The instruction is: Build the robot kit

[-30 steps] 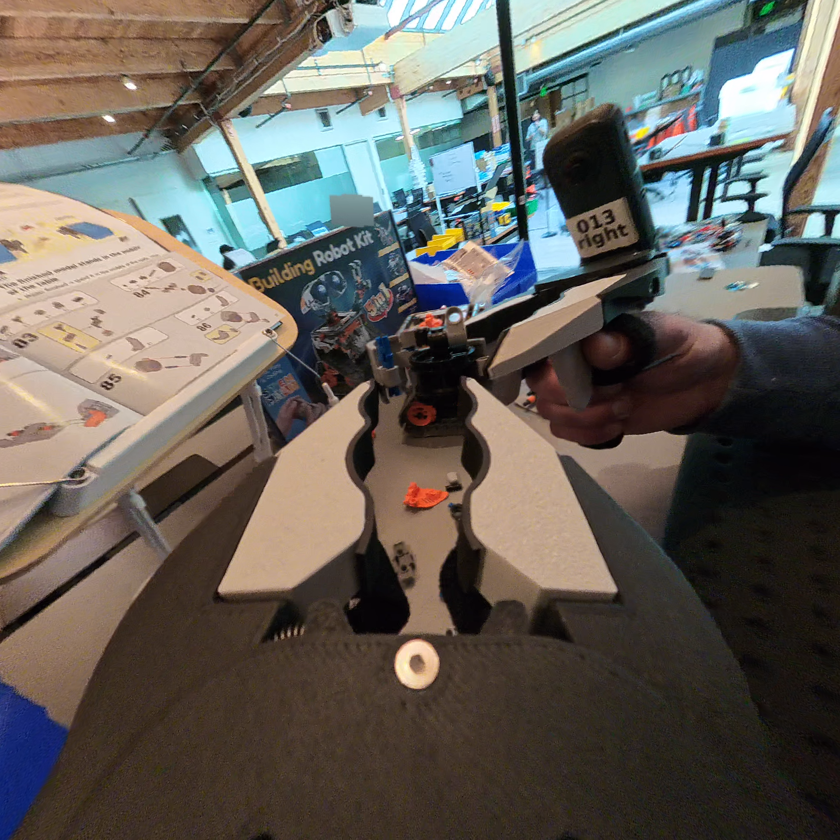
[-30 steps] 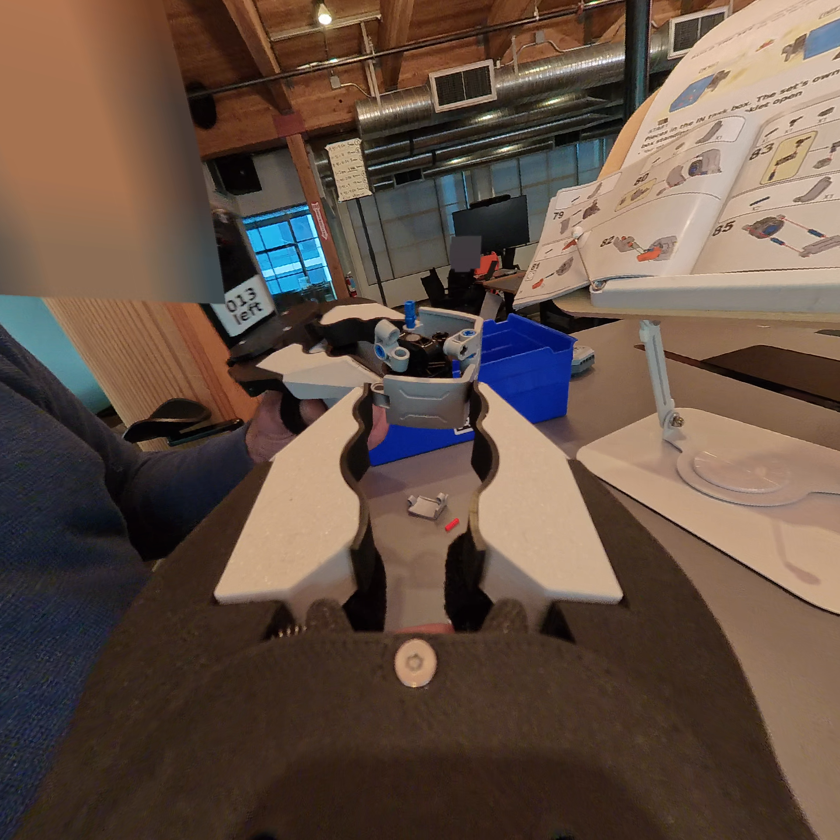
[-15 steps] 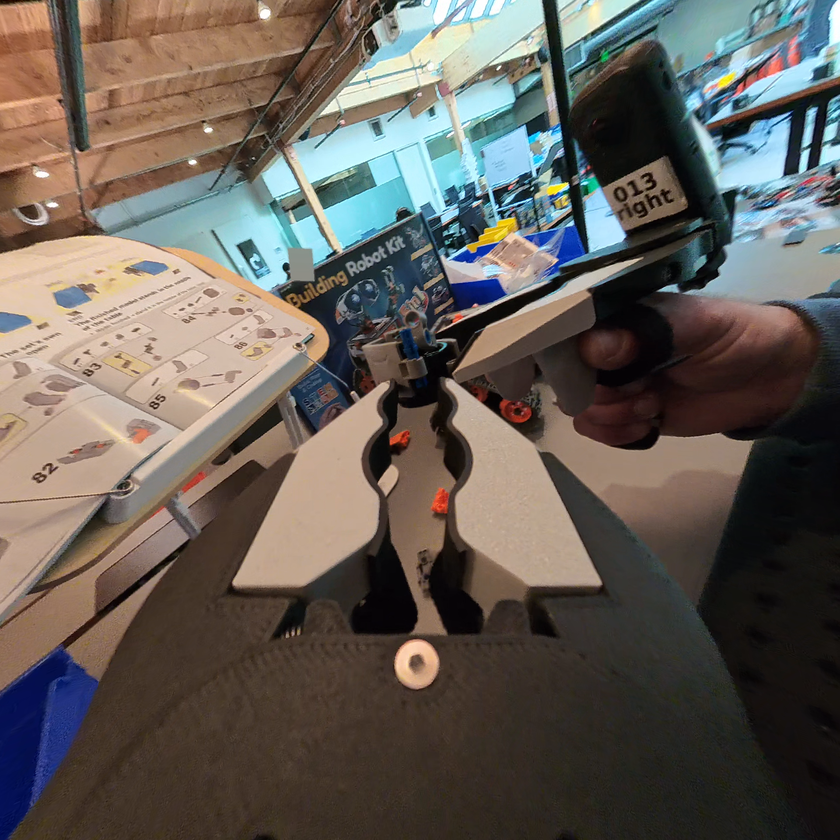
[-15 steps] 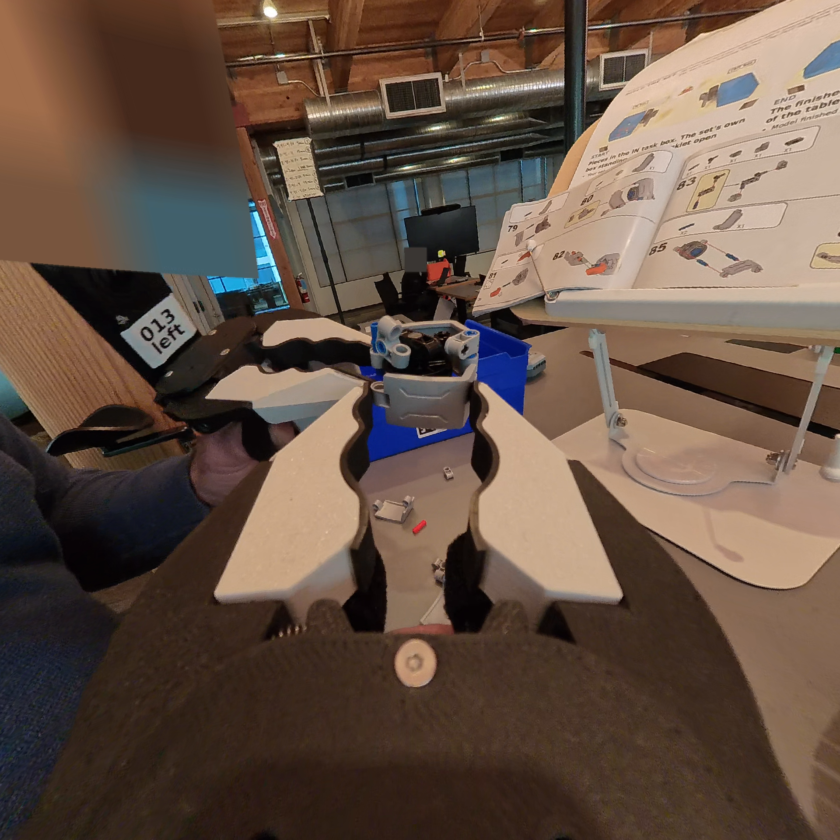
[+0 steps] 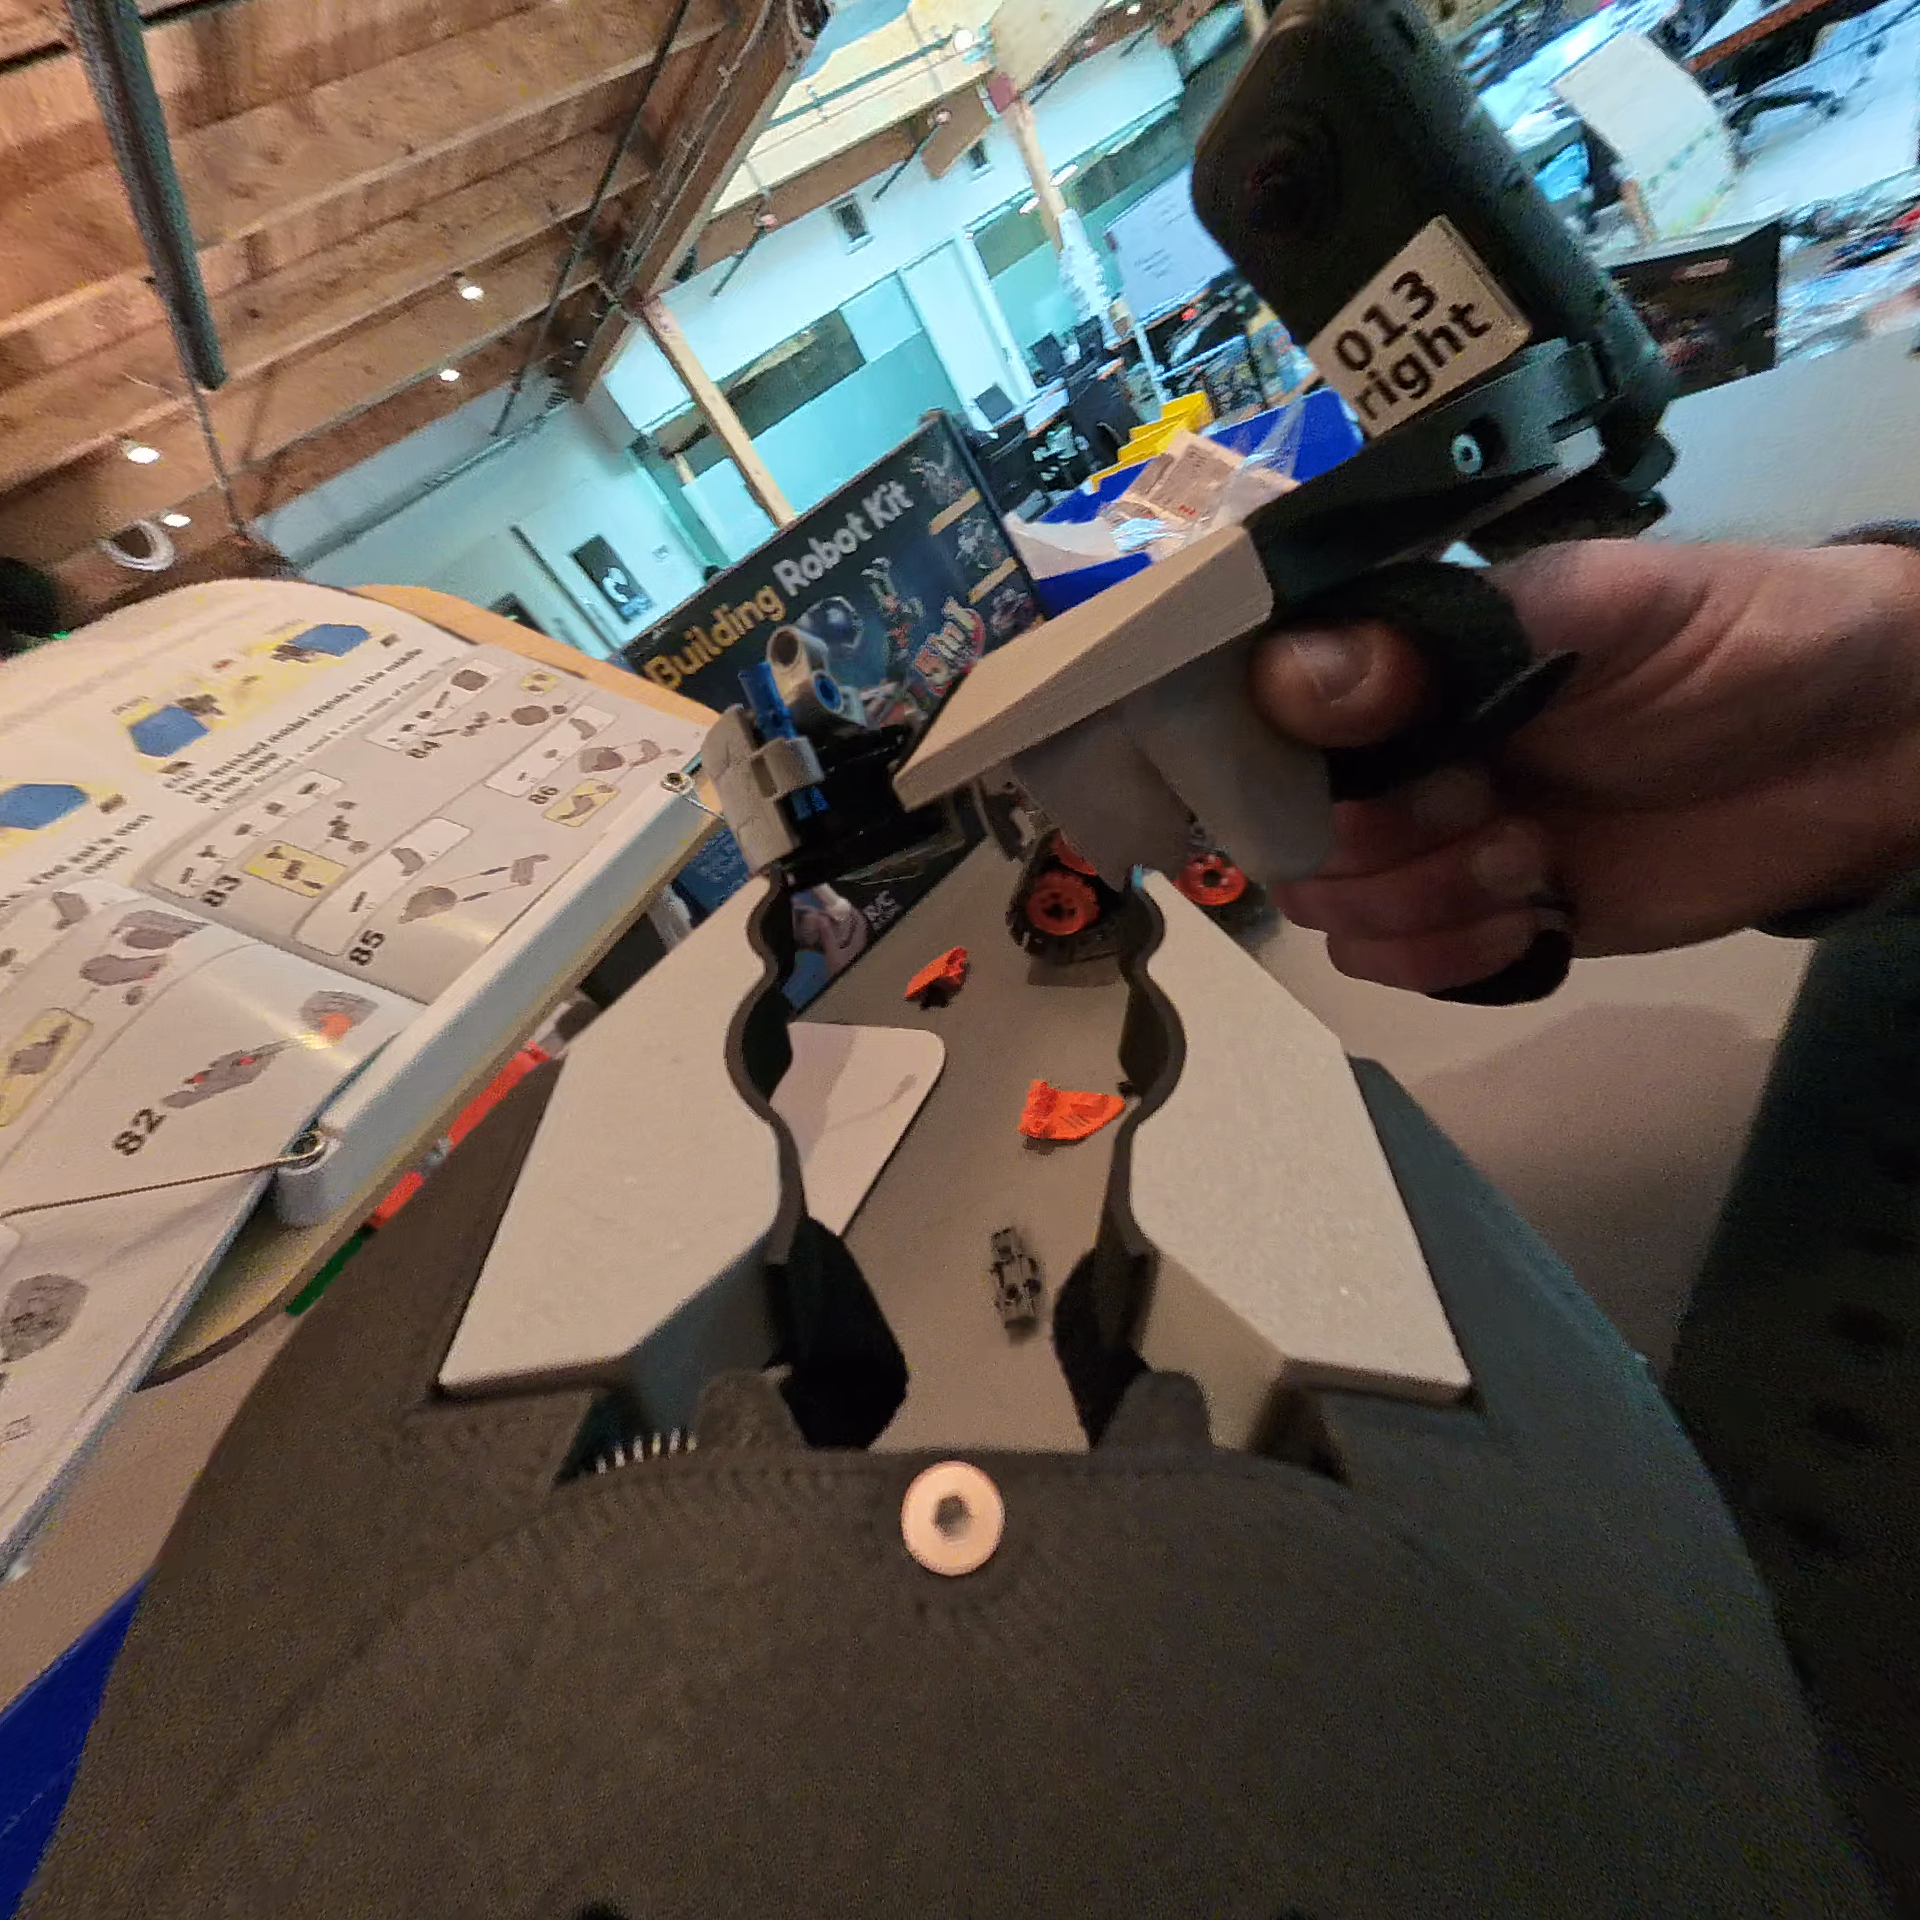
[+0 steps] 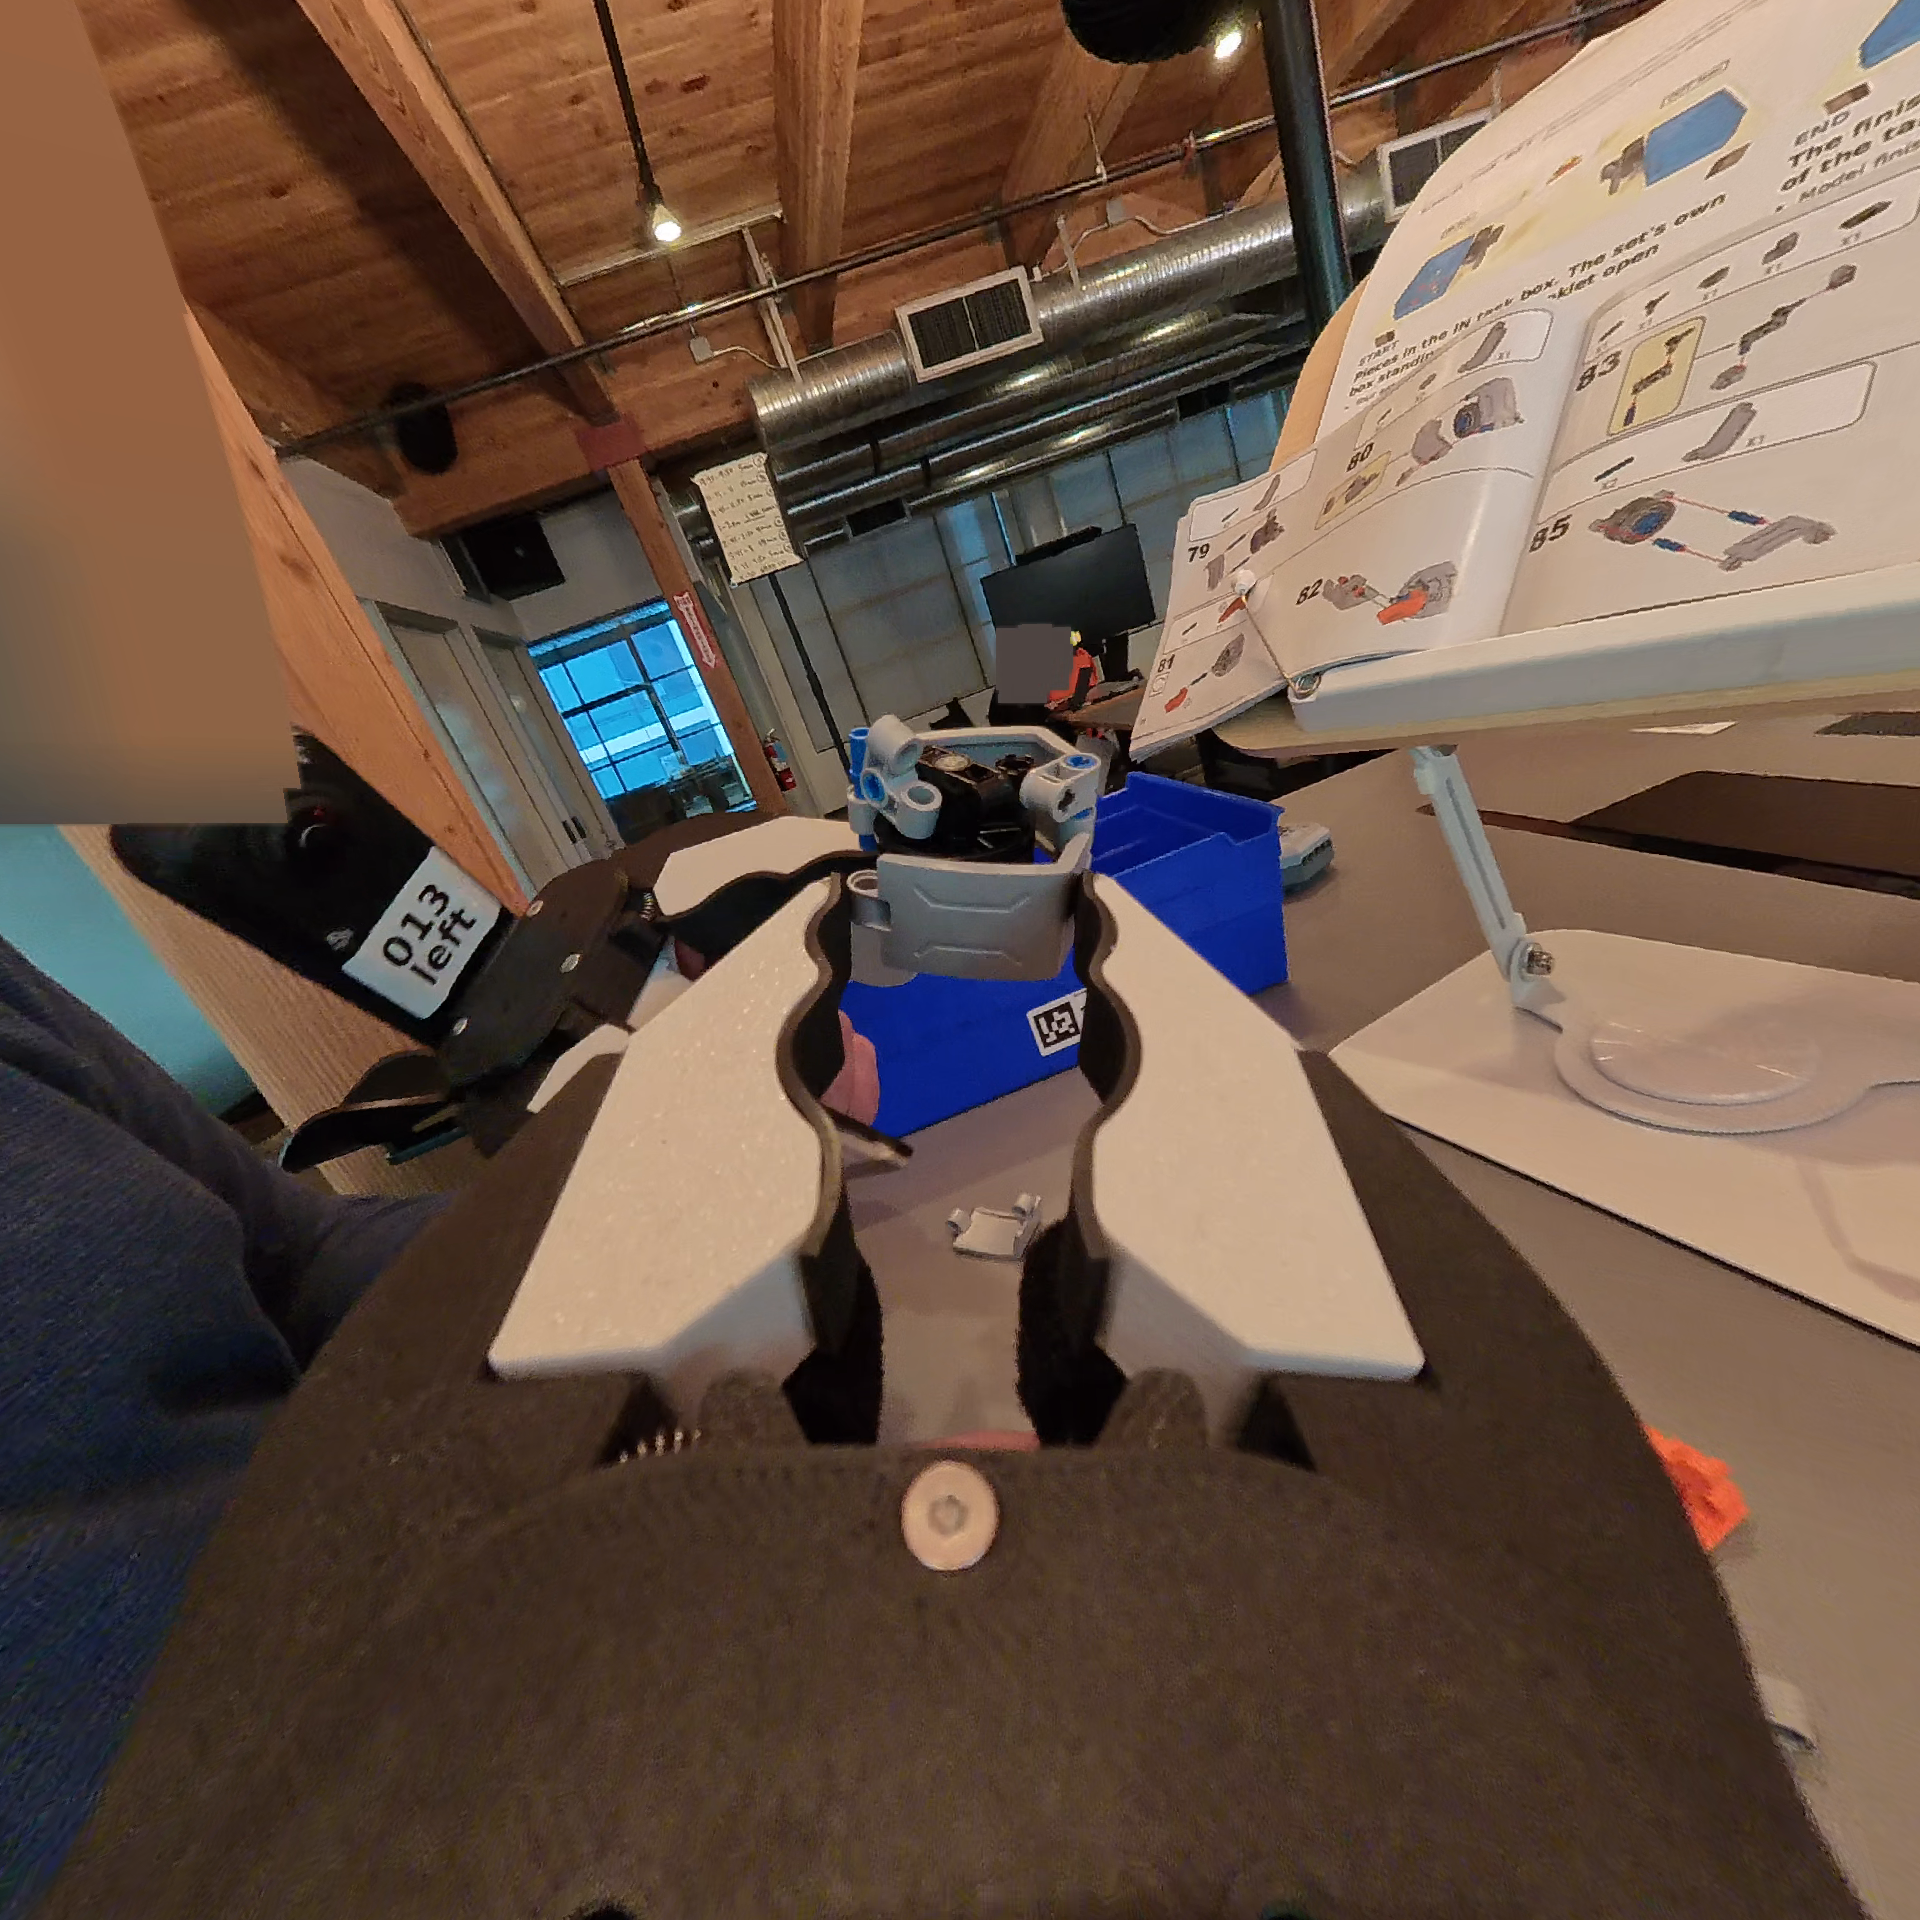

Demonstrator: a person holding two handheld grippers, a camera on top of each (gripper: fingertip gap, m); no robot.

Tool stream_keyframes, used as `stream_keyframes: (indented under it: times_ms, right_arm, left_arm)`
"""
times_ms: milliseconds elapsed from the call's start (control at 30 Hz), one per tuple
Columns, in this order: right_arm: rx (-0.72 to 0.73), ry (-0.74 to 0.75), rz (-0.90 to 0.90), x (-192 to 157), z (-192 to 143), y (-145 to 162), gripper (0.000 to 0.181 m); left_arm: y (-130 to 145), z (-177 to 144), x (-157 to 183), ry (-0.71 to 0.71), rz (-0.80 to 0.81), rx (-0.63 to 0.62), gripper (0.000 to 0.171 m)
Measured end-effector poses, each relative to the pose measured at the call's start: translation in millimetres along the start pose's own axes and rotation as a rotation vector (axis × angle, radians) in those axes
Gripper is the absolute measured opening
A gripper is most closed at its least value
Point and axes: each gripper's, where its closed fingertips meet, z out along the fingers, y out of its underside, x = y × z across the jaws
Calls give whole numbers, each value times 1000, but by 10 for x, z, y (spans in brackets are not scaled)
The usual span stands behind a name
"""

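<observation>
My right gripper (image 6: 961,902) is shut on a small brick assembly (image 6: 966,914) with a grey shell, a black core and blue pins, and holds it in the air above the grey table. In the left wrist view the assembly (image 5: 774,774) hangs at the tip of the right gripper's upper finger (image 5: 1081,675), with a hand on its handle. My left gripper (image 5: 951,904) is open wide and empty, just below and short of the assembly. A wheeled chassis with orange hubs (image 5: 1070,909) stands on the table beyond its fingertips.
An open instruction booklet (image 5: 312,831) lies on a tilted stand with a white base (image 6: 1662,1091). A kit box (image 5: 831,623) and a blue bin (image 6: 1174,904) stand behind. Orange pieces (image 5: 1070,1110), a dark piece (image 5: 1013,1273) and a grey piece (image 6: 995,1226) lie loose on the table. Both grippers' tips are close together, under 4 cm apart. My left tips are roughly 20 cm from the grey piece (image 6: 995,1226).
My left gripper has opened wide and let go of the assembly. My right gripper keeps hold of it and has lifted and tilted it towards the booklet.
</observation>
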Motion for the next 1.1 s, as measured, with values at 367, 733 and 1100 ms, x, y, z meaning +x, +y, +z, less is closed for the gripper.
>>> stream_keyframes:
  times_ms: [367,733,1100]
  right_arm:
    - [10,-7,8,-59,117,12,41]
    - [-41,8,-117,-75,175,27,41]
    - [-136,92,-430,-146,259,52,41]
  left_arm:
    - [-11,-67,-129,14,-98,70,51]
    - [-92,-343,-422,166,-421,230,39]
    - [-171,-356,-422,233,-476,303,23]
